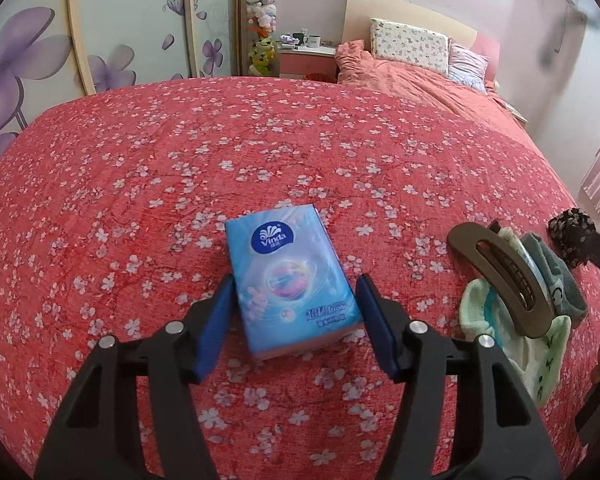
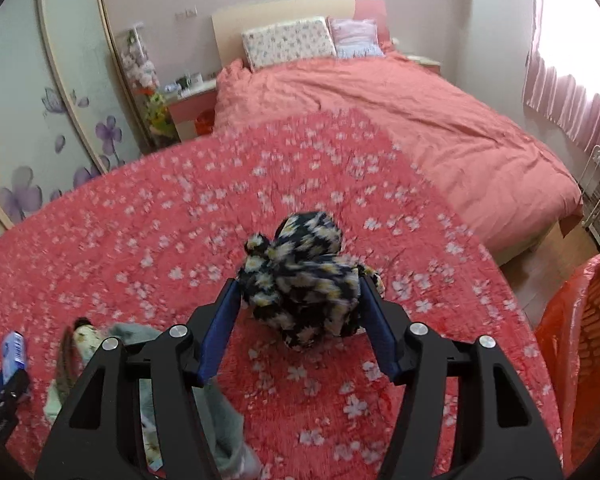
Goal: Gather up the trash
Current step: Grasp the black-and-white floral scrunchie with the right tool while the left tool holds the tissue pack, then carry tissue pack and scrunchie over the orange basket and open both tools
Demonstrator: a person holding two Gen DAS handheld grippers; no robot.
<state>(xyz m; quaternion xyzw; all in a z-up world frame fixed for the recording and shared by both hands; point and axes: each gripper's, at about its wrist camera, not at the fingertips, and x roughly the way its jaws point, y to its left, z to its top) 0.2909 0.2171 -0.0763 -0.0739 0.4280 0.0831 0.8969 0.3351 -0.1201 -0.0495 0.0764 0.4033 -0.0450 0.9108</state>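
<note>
Our left gripper (image 1: 296,320) has its jaws spread to either side of the blue plastic-wrapped pack of tissues (image 1: 290,276), which lies flat on the red flower-print cover (image 1: 140,160) near its front edge; the pads stand beside the pack's long sides and we see gaps, so nothing is pinched yet. We judge the pack light and springy, its film slick, so we would close across the narrow width at mid-length and squeeze enough that it does not slide out.

Our right gripper (image 2: 298,312) pinches the black, white and yellow flowered bundle of soft fabric (image 2: 300,280) between its jaws, above the cover's middle. It looks light and limp and will sag and shift, so a hold through the thick middle seems best.

Towards the cover's right edge in the left view lie a brown plastic hair claw (image 1: 500,276) on pale green knitted cloth (image 1: 480,312). An orange slatted plastic basket (image 2: 596,340) stands off the cover's right edge.
</note>
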